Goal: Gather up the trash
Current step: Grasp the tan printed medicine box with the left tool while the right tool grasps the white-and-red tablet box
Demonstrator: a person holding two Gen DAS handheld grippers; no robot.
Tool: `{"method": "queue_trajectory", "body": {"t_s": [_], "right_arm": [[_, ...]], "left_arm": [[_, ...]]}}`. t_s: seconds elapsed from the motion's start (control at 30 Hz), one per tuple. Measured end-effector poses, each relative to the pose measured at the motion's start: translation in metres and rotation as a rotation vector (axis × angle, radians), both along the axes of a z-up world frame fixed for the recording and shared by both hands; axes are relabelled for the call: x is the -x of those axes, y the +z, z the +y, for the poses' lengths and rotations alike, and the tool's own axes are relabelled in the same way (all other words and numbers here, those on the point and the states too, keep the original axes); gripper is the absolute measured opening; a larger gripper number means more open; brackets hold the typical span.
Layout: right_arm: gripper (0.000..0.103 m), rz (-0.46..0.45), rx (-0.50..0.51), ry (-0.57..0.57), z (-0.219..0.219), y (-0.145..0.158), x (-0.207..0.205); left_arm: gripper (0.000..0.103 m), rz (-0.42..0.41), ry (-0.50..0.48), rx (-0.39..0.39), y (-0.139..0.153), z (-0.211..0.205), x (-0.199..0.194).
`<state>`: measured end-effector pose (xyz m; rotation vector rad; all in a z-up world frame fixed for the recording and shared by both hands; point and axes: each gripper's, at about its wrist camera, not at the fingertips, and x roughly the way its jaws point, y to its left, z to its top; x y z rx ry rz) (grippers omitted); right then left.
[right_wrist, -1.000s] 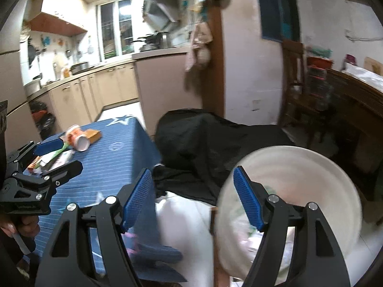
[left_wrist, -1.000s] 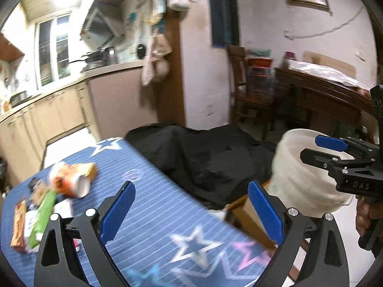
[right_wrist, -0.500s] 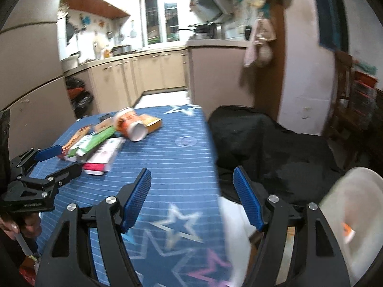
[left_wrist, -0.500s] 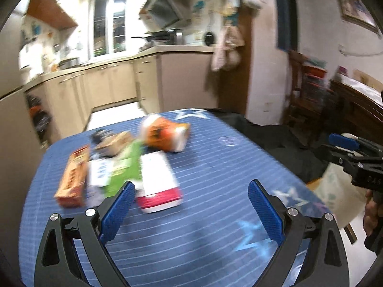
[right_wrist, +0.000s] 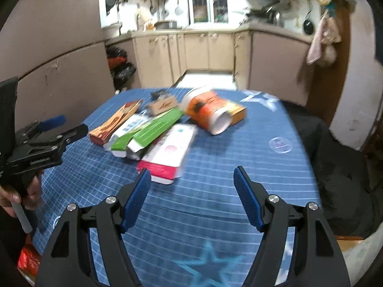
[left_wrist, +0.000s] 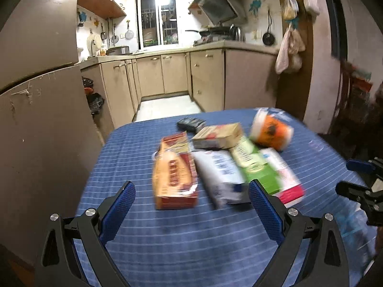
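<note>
A pile of trash lies on the blue star-patterned tablecloth (left_wrist: 191, 244): a red-orange box (left_wrist: 173, 174), a white carton (left_wrist: 219, 174), a green box (left_wrist: 253, 165), a pink-and-white box (right_wrist: 170, 153), a tan box (left_wrist: 217, 136) and a tipped orange cup (right_wrist: 208, 112). My left gripper (left_wrist: 191, 191) is open and empty, just short of the red-orange box and white carton. My right gripper (right_wrist: 192, 174) is opening, with nothing between its jaws, and the pink-and-white box lies just beyond its left finger. Each gripper also shows at the edge of the other's view: the left gripper (right_wrist: 70, 124) and the right gripper (left_wrist: 356, 177).
A small black object (left_wrist: 191, 124) lies behind the pile, and a clear round disc (right_wrist: 280, 144) on the cloth to the right. Black fabric (right_wrist: 335, 157) drapes beside the table's right edge. A white bin's rim (right_wrist: 366, 251) shows at lower right. Kitchen cabinets (left_wrist: 177, 74) stand beyond.
Both views have swung left, from the white bin and black fabric onto the table's trash pile, which is now close ahead. The right gripper's jaws stand wider than before.
</note>
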<state>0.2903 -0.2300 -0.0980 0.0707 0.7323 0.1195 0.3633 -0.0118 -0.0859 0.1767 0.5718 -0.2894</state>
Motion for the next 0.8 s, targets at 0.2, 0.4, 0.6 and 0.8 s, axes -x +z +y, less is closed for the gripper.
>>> {"method": "queue_trajectory", "body": {"t_s": [0.2,0.4,0.6,0.8], "right_arm": [[0.093,0.108,-0.016,0.035,0.03,-0.025,-0.036],[0.093,0.128,-0.01,0.039,0.04,-0.034,-0.06],[0.088,0.163,-0.002,0.03,0.04,-0.043,-0.078],[0.083,0.178,0.03,0.012,0.041,-0.048,-0.087]], "left_arm": [[0.095,0.086,-0.033,0.025,-0.023,0.015,-0.036],[0.095,0.13,-0.055,0.009,-0.036,0.012,-0.064],[0.095,0.2,-0.007,-0.05,-0.049,0.005,-0.098],[0.092,0.277,0.036,-0.046,-0.058,0.008,-0.113]]}}
